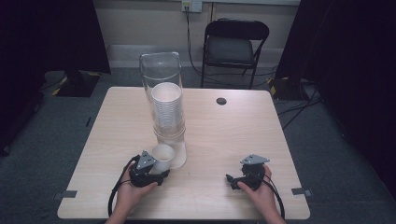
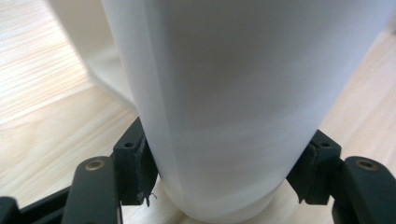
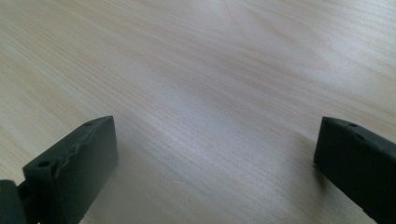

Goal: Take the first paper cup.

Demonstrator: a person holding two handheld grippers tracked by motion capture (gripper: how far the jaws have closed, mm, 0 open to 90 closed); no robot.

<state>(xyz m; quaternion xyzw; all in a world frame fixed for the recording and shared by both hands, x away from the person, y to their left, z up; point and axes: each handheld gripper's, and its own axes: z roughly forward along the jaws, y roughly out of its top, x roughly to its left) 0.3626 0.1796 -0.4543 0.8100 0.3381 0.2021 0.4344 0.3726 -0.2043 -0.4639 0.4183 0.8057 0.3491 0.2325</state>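
A clear tube-shaped cup holder lies on the wooden table with a stack of white paper cups inside it. A single white cup stands at the holder's near end. My left gripper is shut on this cup; in the left gripper view the cup sits between both pads near its base. My right gripper rests low over the table at the front right, open, with only bare wood between its fingers.
A black folding chair stands beyond the table's far edge. A dark round hole is in the tabletop at the back right. Grey tape marks sit at the near corners. Dark curtains flank the room.
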